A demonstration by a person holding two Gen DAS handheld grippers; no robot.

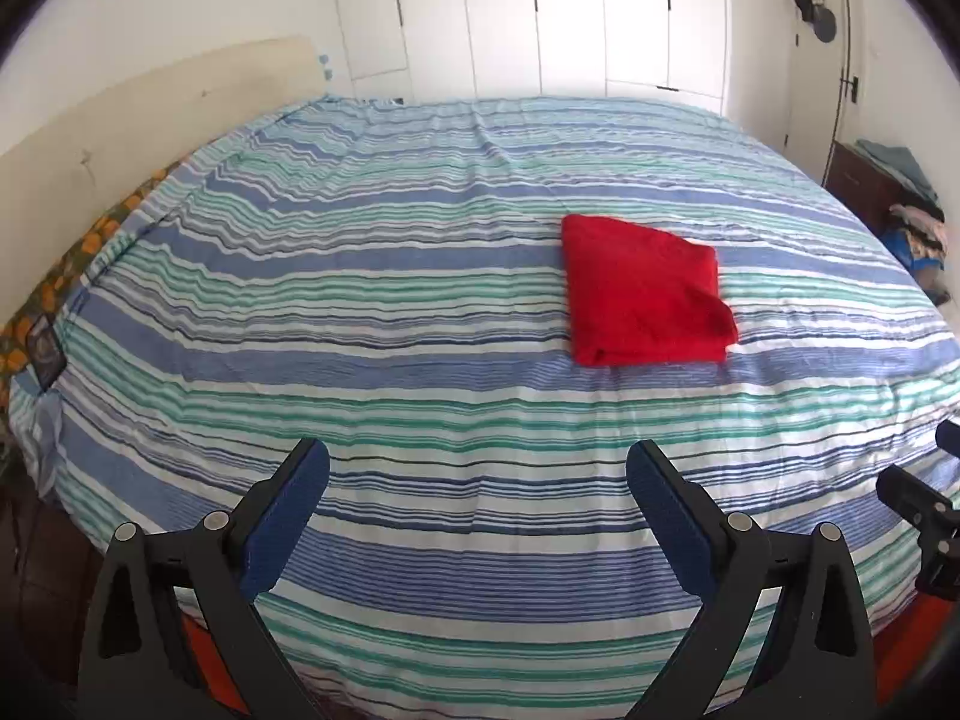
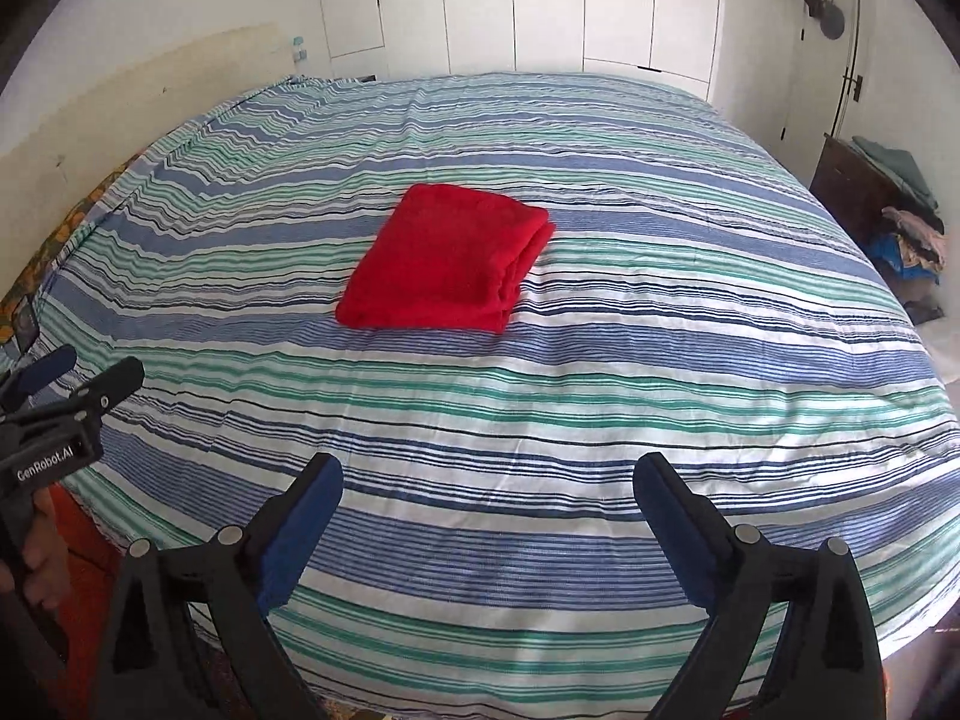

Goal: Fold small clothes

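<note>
A: Where was the red garment (image 2: 447,258)?
B: Folded, lying mid-bed (image 2: 600,396) on the striped sheet.
A: Claw status?
B: Left claw (image 1: 477,483) and right claw (image 2: 489,495) both released, empty, well short of it.

The folded cloth (image 1: 645,294) lies on the bed (image 1: 372,324), well ahead of both grippers, with nothing between either pair of fingers. The left gripper (image 1: 477,498) hangs over the near edge, the right gripper (image 2: 489,510) just beside it. Behind the bed stand wardrobes (image 1: 528,12); at its right, a clothes pile (image 1: 918,222).
</note>
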